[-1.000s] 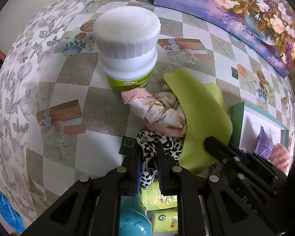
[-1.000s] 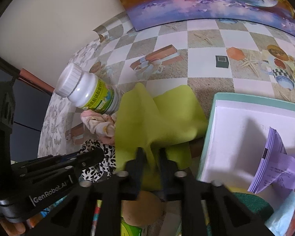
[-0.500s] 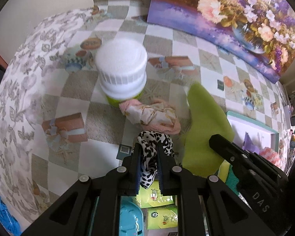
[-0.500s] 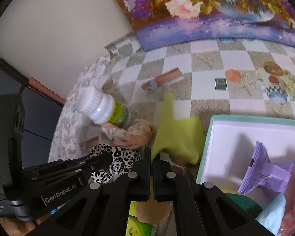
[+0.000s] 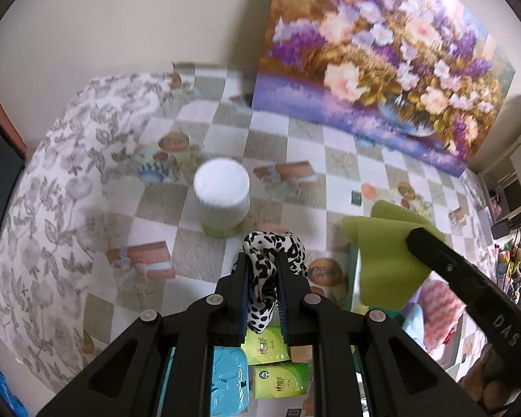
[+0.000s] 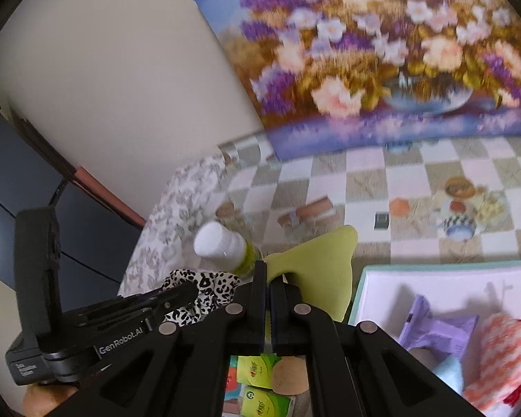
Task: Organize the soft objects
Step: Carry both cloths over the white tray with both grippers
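two grippers are up over a checked tablecloth [image 5: 205, 132] printed with gift boxes and teapots. left gripper [image 5: 262, 260] is clenched on a leopard-print scrunchie [image 5: 274, 246]; the black-and-white fabric bunches above the fingertips and a tail of it hangs down between the jaws, clear of the cloth. right gripper [image 6: 268, 279] has its jaws pressed nearly together on a lime-green cloth [image 6: 316, 267], which fans out beyond the tips like a limp sheet; in the left wrist view the same cloth [image 5: 385, 253] hangs in front of the right tool's black finger, partly over the edge of a teal-rimmed white box [image 6: 444, 278]. that box holds a purple packet [image 6: 430, 326], a pink-and-white knitted piece [image 6: 496, 358] and something pale blue. white-capped bottle [image 5: 222, 196] with a green label stands on the tablecloth just behind the scrunchie. green tea packets [image 5: 278, 368] and a turquoise plastic item [image 5: 231, 382] lie below the left tool. flower painting [image 6: 382, 52] leans on the wall at the back
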Demonstrator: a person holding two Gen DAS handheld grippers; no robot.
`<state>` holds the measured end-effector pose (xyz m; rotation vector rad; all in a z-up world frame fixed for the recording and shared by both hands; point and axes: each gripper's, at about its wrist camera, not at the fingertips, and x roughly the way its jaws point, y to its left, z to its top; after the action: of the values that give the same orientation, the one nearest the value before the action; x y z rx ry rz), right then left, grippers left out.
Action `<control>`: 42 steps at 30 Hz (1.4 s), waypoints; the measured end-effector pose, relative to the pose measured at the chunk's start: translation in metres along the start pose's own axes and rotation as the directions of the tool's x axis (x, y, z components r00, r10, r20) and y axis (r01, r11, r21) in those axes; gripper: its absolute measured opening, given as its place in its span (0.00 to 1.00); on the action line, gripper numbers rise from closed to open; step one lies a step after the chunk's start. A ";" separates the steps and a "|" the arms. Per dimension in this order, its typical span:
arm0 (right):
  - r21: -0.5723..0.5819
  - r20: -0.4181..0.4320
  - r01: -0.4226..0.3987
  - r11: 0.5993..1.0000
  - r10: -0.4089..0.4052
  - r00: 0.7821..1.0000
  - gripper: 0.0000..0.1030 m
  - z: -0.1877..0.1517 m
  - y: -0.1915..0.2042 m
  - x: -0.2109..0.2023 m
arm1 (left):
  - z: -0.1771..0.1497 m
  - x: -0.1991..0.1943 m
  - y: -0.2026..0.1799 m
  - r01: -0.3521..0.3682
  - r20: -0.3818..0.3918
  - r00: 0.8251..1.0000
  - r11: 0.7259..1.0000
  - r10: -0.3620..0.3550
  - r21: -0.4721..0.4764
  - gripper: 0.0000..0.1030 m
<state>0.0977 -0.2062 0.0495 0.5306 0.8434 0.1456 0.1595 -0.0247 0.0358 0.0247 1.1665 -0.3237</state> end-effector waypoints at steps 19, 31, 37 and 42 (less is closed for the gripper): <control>0.147 0.202 0.202 0.968 -0.229 0.952 0.02 0.025 -0.079 -0.129 | -0.003 -0.032 -0.086 0.077 0.067 0.994 0.988 -0.087 0.136 0.14; 0.296 0.210 0.305 0.905 -0.373 0.904 0.02 0.010 -0.157 -0.186 | -0.020 -0.011 -0.165 0.142 -0.017 0.990 0.954 -0.143 0.264 0.14; 0.355 0.084 0.319 0.879 -0.370 0.925 0.02 -0.005 -0.196 -0.149 | -0.025 0.016 -0.179 0.106 -0.053 0.994 0.949 -0.094 0.298 0.14; 0.388 -0.051 0.356 0.850 -0.366 0.929 0.02 -0.025 -0.225 -0.109 | -0.026 0.052 -0.169 0.095 -0.103 0.992 0.961 -0.070 0.258 0.14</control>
<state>-0.0119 -0.4254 -0.0040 0.7355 0.9395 -0.3866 0.1104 -0.1929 0.0038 0.2257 1.2117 -0.5552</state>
